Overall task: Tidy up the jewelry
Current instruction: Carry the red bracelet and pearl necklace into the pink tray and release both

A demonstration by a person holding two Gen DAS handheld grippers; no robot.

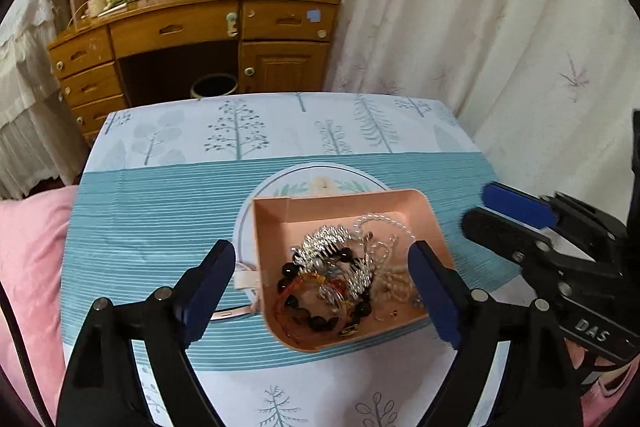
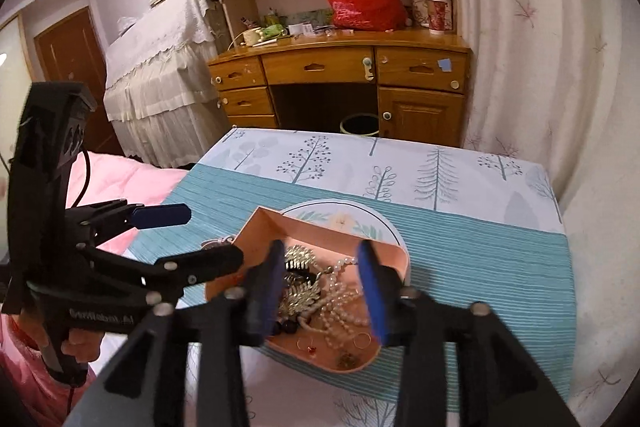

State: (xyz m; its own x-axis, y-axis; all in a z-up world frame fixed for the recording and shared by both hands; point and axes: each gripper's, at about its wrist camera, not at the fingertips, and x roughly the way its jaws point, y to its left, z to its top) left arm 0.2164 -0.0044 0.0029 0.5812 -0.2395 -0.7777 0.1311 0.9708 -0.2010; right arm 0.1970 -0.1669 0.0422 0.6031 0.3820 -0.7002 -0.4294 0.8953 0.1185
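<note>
A pink, round-cornered tray (image 1: 400, 201) at the table's middle holds tangled jewelry (image 1: 340, 275): dark beads, silver leaves, pearl strands. It overlaps a round floral box (image 1: 320, 183) on striped teal cloth (image 1: 160, 211). Left gripper (image 1: 324, 295) and right gripper (image 2: 322, 291) hover wide, empty.

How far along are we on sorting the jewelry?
Nothing looks sorted yet: beads, pearls and silver pieces lie tangled in the pink tray. Left gripper and right gripper are open above it, holding nothing. All the picking and separating is left.
</note>
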